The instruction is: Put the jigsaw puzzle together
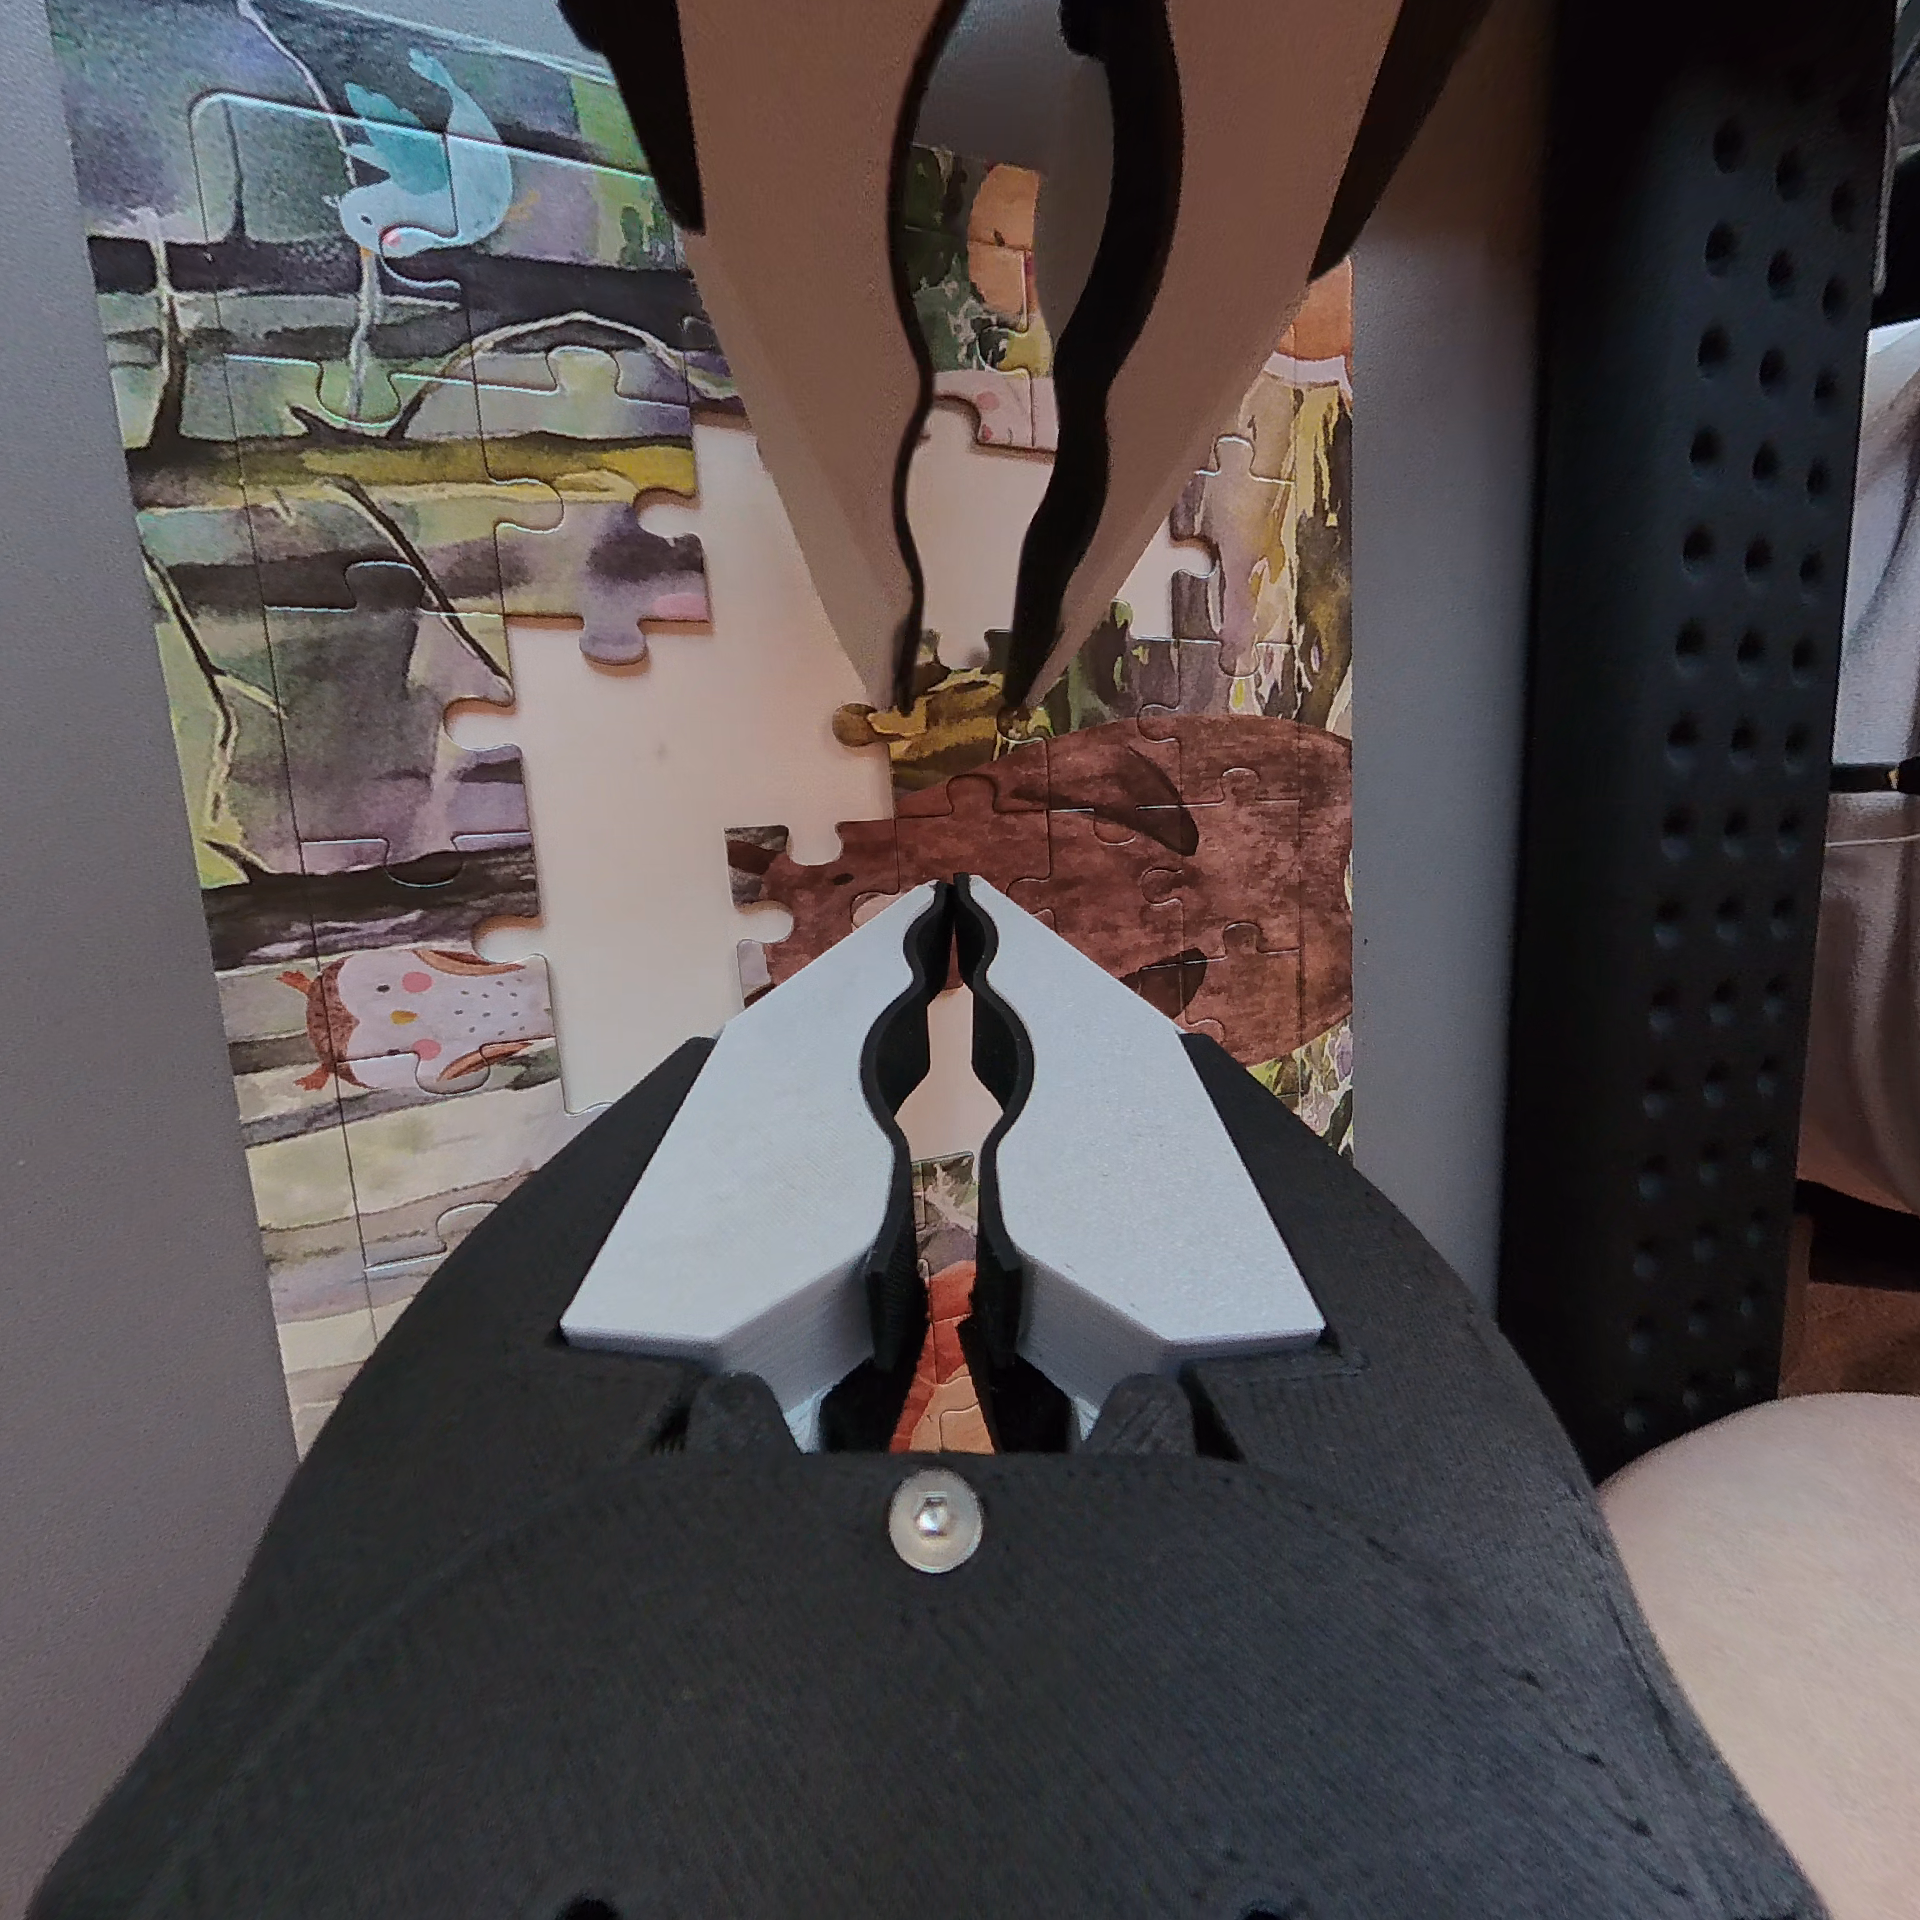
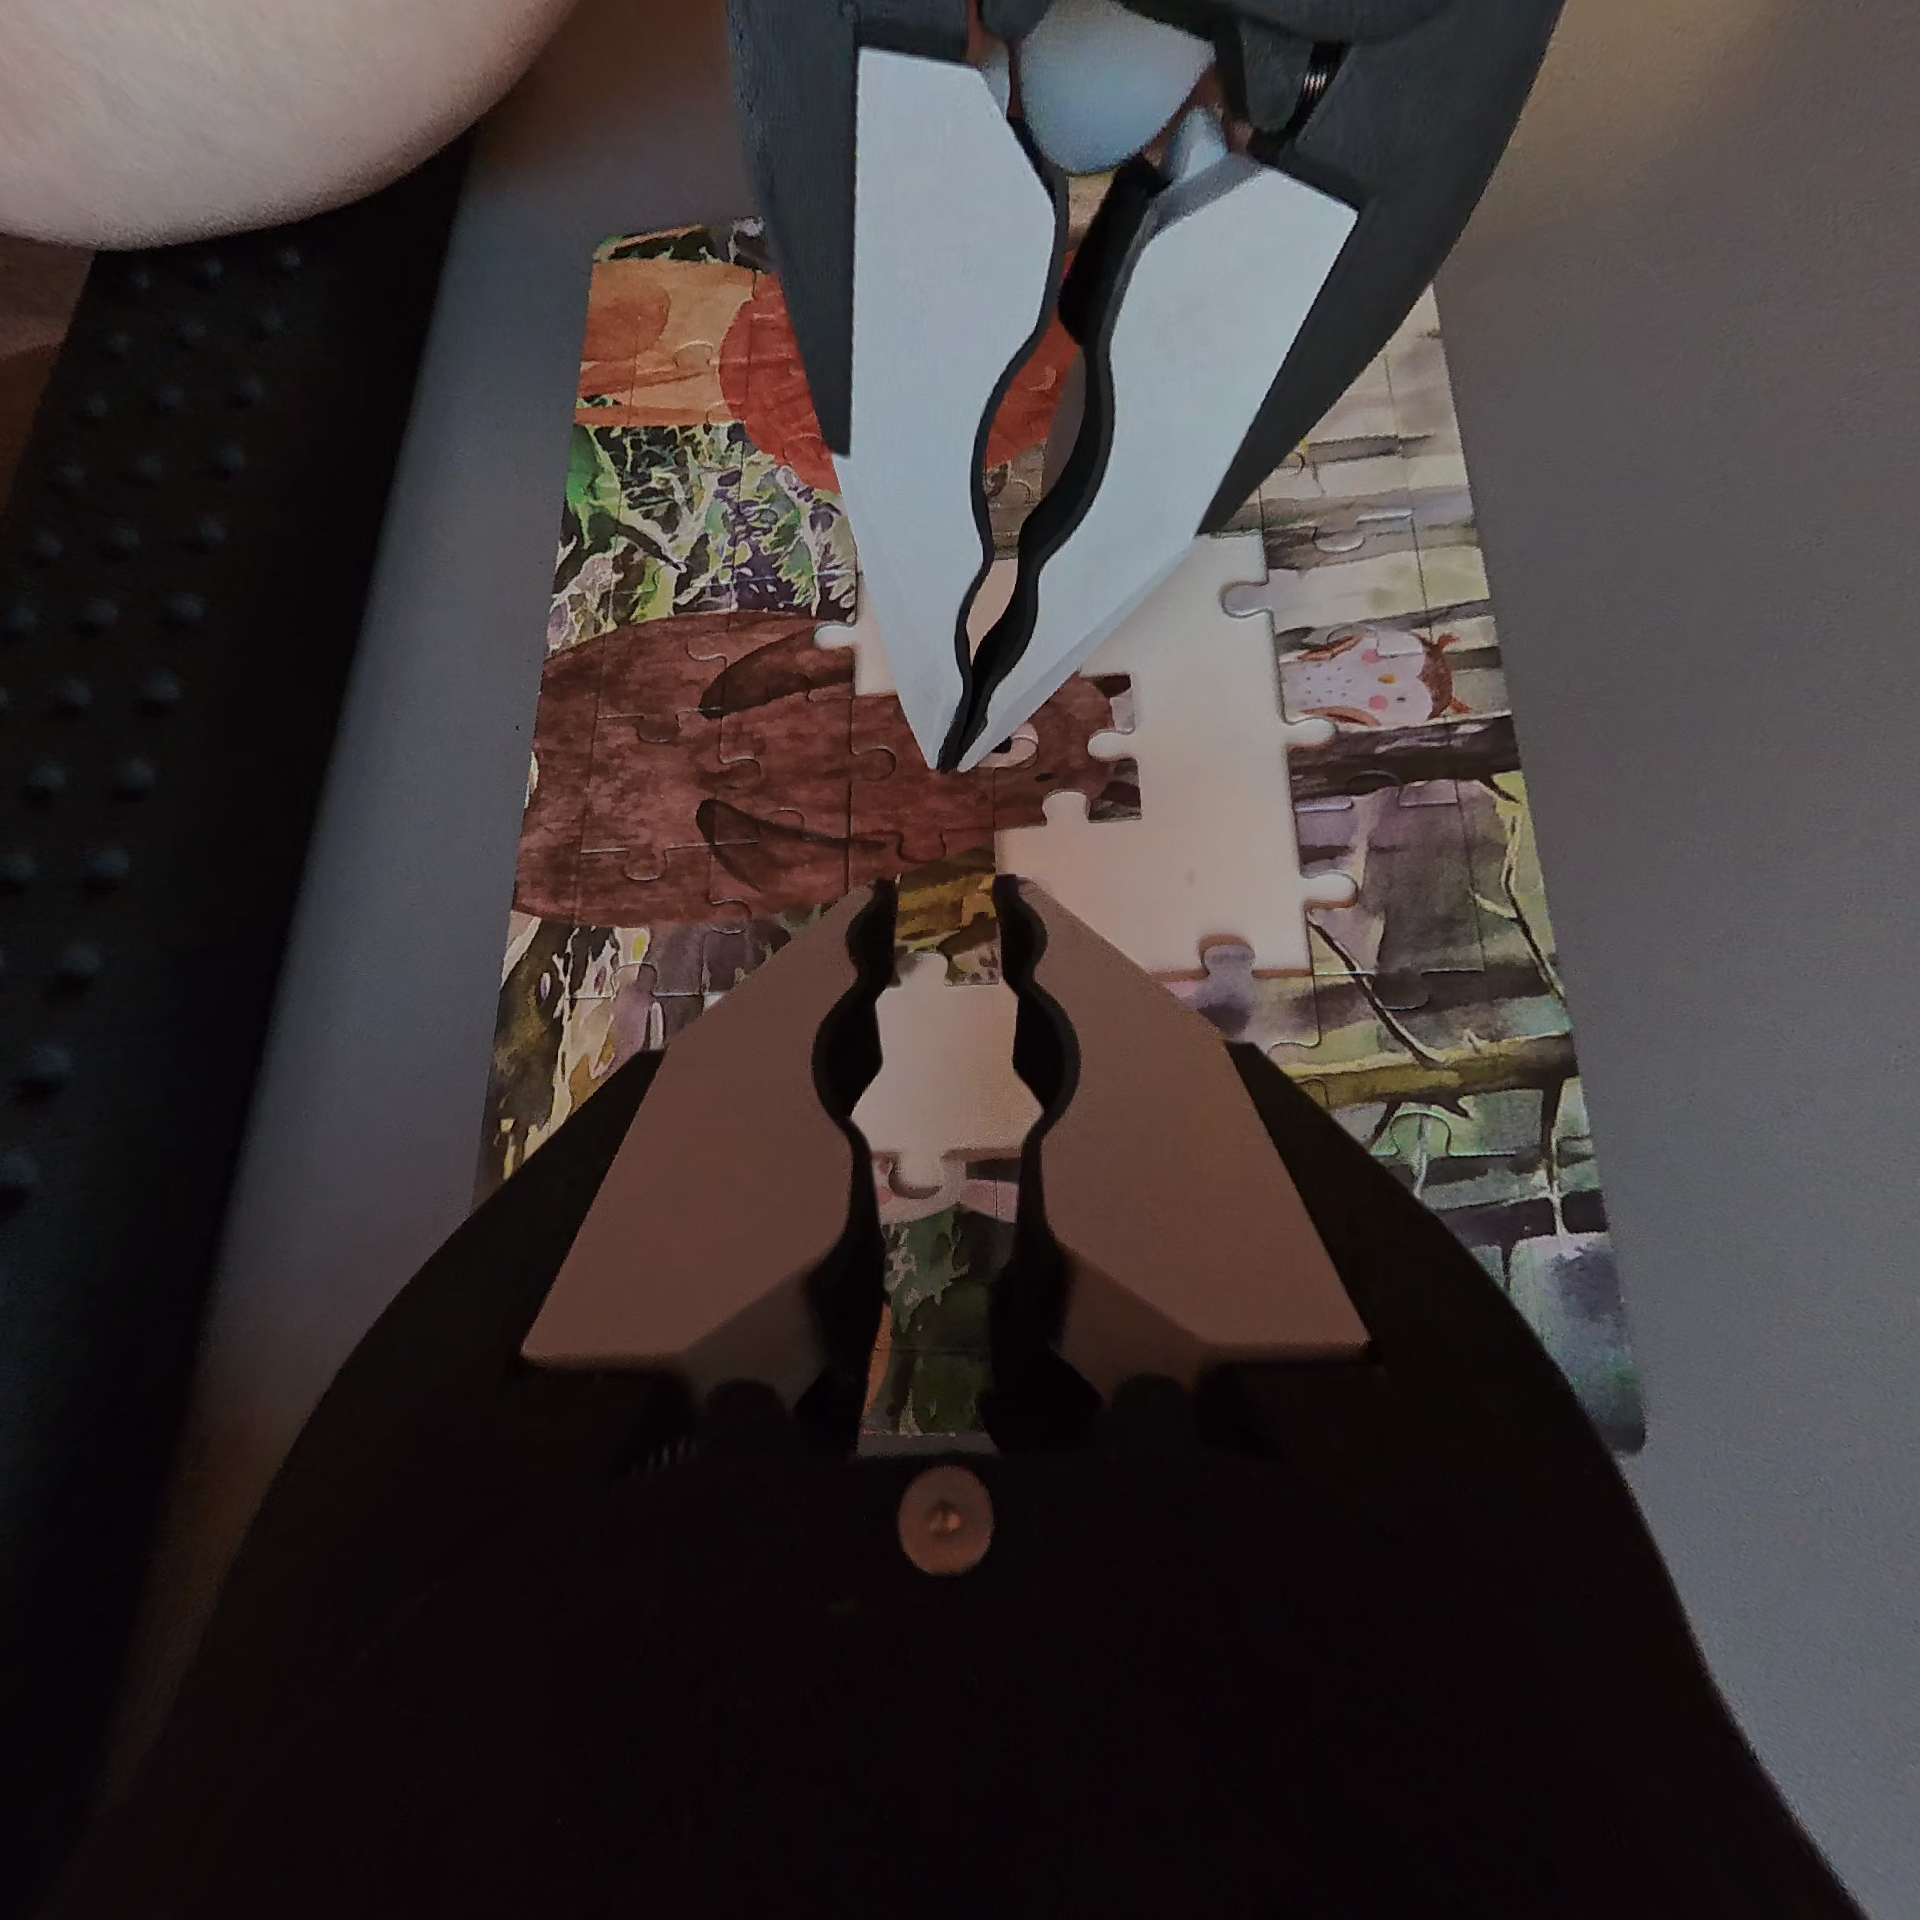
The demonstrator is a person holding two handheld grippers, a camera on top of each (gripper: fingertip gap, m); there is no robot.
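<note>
a smooth grey tabletop [image 1: 114, 935] fills most of both views, evenly lit, with a soft sheen and no hard shadows. along one side of it runs a black panel [image 1: 1704, 727] dotted with rows of small round dimples, standing out dark against the grey. beyond that panel sits a pale, cream-coloured rounded surface [image 1: 1787, 1621], blurred and too close to identify. at the far edge, light fabric-like folds [image 1: 1881, 987] show dimly

My left gripper [image 1: 954, 883]: showing pale grey wedge fingers, wavy black pads, black printed housing, silver screw [image 1: 934, 1522]. My right gripper [image 2: 945, 883]: wearing tan-brown fingers, same black pads, copper-toned screw [image 2: 943, 1522].
</note>
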